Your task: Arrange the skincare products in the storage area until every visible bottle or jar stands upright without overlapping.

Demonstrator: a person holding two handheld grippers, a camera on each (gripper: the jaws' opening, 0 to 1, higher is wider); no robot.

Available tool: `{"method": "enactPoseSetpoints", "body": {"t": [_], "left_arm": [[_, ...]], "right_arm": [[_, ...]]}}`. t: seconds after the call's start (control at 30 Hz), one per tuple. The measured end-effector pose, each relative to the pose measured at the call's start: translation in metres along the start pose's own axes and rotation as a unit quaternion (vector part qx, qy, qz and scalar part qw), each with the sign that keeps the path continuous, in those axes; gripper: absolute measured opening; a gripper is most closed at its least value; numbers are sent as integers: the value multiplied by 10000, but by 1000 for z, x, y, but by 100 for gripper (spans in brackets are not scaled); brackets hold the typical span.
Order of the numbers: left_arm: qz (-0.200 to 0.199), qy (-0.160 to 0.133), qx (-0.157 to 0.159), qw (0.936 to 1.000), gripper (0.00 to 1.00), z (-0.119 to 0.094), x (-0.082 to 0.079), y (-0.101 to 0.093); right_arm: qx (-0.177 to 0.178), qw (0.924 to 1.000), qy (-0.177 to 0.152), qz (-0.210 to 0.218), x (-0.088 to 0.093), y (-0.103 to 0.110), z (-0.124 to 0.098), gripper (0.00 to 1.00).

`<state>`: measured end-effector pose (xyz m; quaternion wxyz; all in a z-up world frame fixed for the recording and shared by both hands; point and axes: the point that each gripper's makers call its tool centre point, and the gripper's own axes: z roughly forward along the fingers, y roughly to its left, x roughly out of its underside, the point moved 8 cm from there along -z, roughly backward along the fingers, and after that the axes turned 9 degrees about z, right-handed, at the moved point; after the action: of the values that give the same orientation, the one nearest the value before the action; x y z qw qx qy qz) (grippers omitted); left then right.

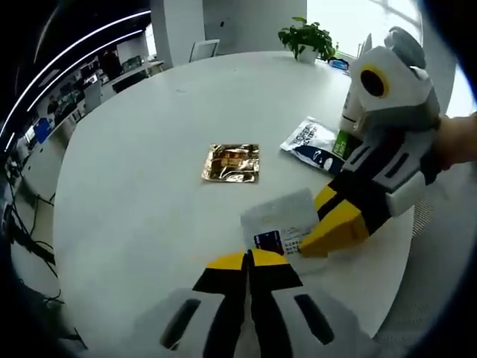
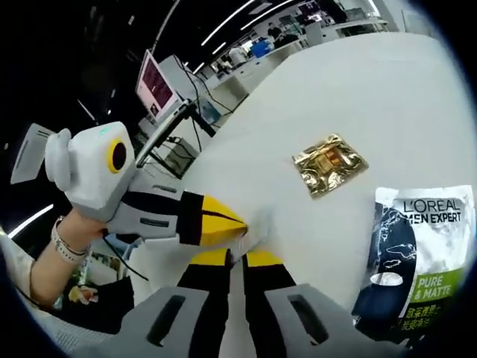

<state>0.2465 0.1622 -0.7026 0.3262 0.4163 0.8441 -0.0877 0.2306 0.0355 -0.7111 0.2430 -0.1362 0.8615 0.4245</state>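
So both tongs meet on one small white sachet near the front edge of the round white bench (image 1: 134,171). In the left gripper view, the left tongs (image 1: 247,259) have their yellow tips pressed together right at the near edge of the white sachet (image 1: 282,221), looks like they're pinching its blue-printed corner. The right tongs (image 1: 324,237) come in from the right, yellow tips down on the sachet's right side, a hand (image 1: 456,140) behind them.

Right gripper view shows the same thing from the other side: the right tongs (image 2: 237,258) are closed on the sachet (image 2: 253,227), which is mostly hidden, just a white sliver sticking up between the tips. The left tongs (image 2: 235,224) poke in from the left, touching that same sliver, held by a hand (image 2: 71,231) wearing a wrist bracelet.

Other stuff on the bench: a shiny gold packet (image 1: 232,162) lying flat near the middle, well apart from the tongs, and a L'Oreal Men Expert face mask pack (image 2: 417,257) flat on the right. A potted plant (image 1: 307,37) sits at the far edge.
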Motion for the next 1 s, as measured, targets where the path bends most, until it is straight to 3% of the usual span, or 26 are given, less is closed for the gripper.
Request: {"method": "enactPoseSetpoints", "body": {"t": [0.2,0.67,0.73,0.8,1.0], "left_arm": [[65,-107,-15,9999,0,1,1,0],[15,-379,75,9993,2,-11,-6,-2],[20,-476,147,9988,4,-16,-10,-5],[-178,-714,414,9964,8,-15,-13,-10],[-259,-1040,527,9928,17,-25,-20,-13]], "right_arm": [[-36,9994,-87,342,0,-4,-2,1],[-48,9996,-268,24,-4,-1,-16,1],[-67,9997,-248,-13,-5,-2,-18,1],[-66,9997,-250,-14,-4,-3,-20,1],[-34,9992,-165,-367,-1,-3,-29,1]]}}
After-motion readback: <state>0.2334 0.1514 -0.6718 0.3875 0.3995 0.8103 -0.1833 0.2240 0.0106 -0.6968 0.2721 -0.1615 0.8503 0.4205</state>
